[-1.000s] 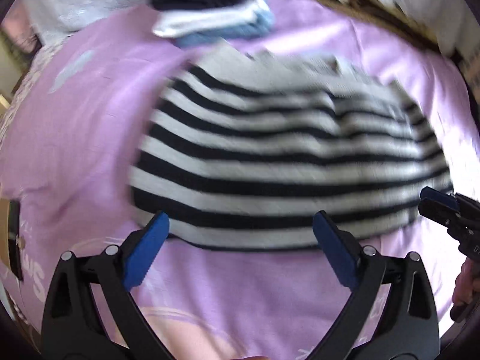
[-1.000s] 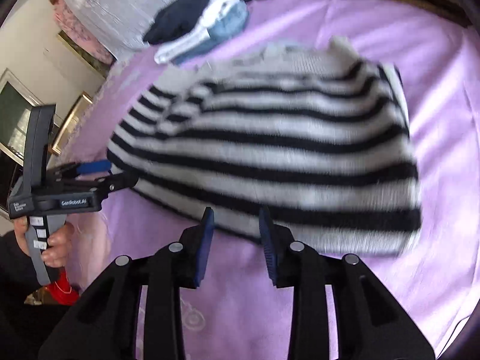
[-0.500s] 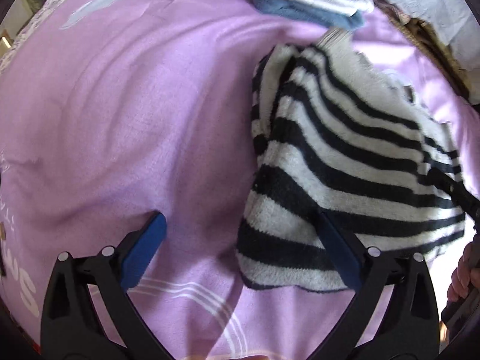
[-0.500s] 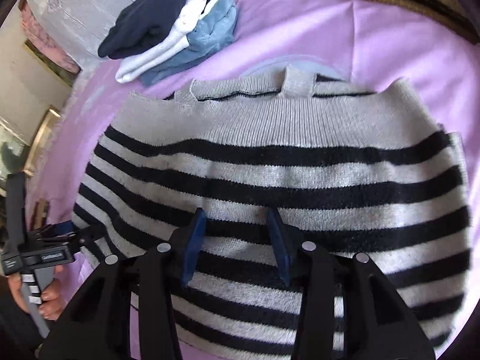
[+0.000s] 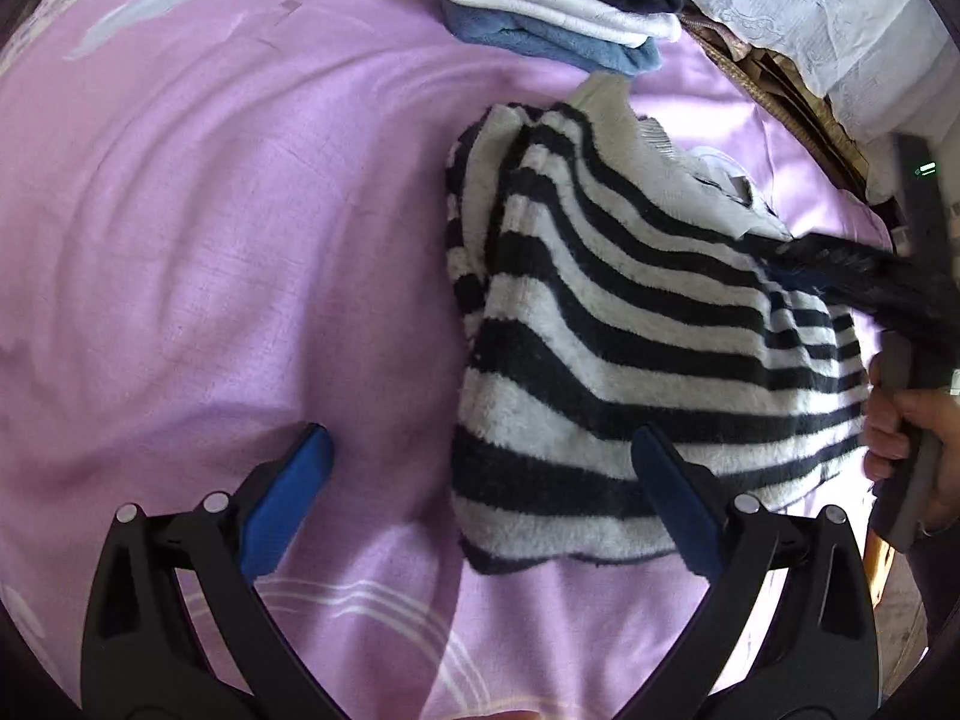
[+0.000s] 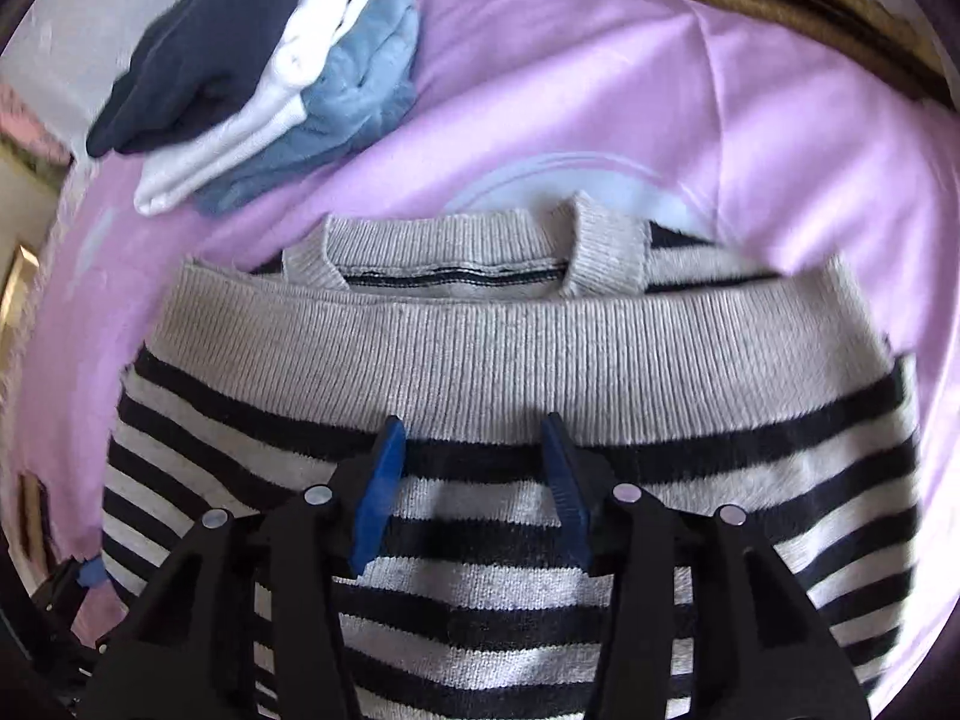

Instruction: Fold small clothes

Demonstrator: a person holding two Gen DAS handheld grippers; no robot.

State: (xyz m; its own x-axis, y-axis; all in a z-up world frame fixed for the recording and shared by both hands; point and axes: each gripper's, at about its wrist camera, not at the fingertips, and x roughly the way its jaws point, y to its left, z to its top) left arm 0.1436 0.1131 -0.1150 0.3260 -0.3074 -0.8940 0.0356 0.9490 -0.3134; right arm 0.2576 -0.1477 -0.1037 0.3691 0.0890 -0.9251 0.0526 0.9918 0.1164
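The striped sweater (image 6: 510,480) is fuzzy, napped knit with a ribbed grey hem; the purple sheet (image 5: 210,240) is thin, matt, creased woven cloth. The stacked folded clothes (image 6: 270,90) look soft, the blue one perhaps fleece. Both grippers' frames are matt black plastic.

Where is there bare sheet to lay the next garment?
Free: the purple sheet left of the striped sweater, below the folded stack. Crowded: the right side, where the right tongs sit over the sweater.
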